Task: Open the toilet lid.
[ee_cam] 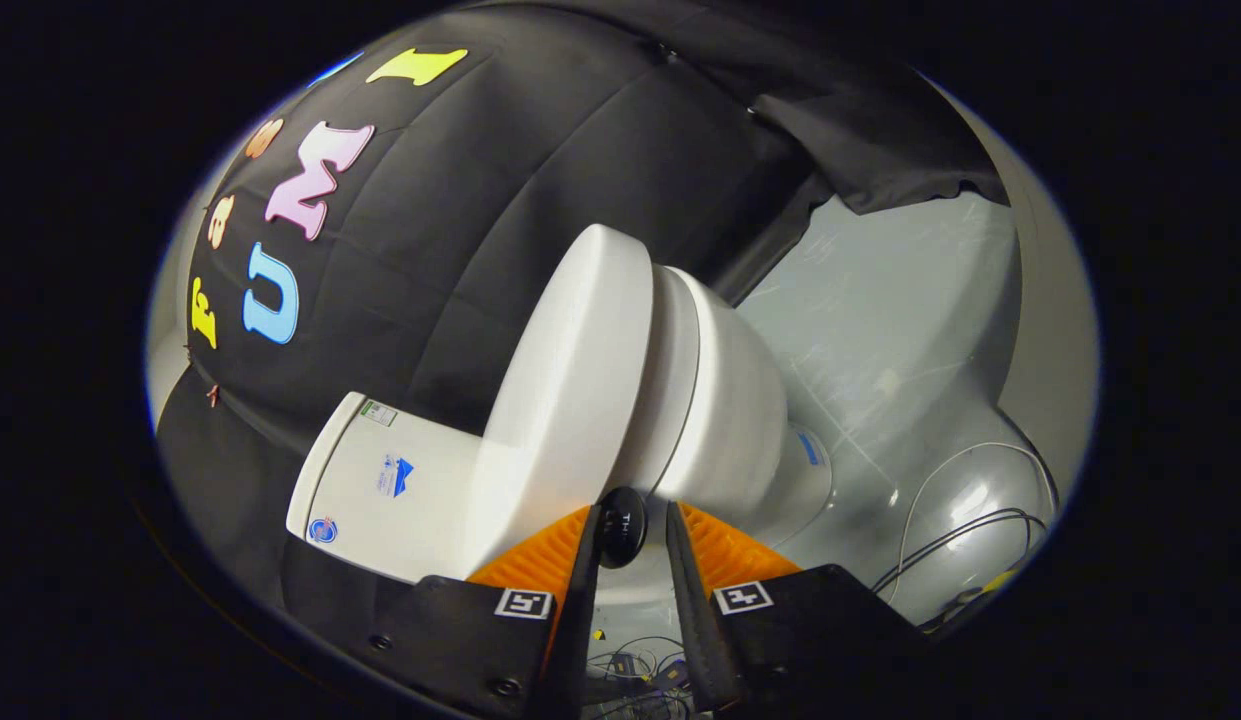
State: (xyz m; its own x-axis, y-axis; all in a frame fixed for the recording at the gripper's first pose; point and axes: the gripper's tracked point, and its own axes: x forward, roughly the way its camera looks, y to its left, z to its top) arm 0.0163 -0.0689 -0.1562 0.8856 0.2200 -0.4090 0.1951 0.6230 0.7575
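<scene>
Gripper view: fingers clamped on the lid's small black knob.

Both fingers of the gripper press on the knob at the toilet lid's edge, likely as a handle for swinging it; the lid is lifted off the bowl, towards the tank.

1. Toilet lid: smooth white plastic, soft sheen.
2. Toilet bowl: glossy glazed ceramic.
3. Booth wall: matt black cloth, creased.
4. Floor: smooth grey, glossy, scuffed.
5. Knob between jaws: shiny black plastic.
</scene>
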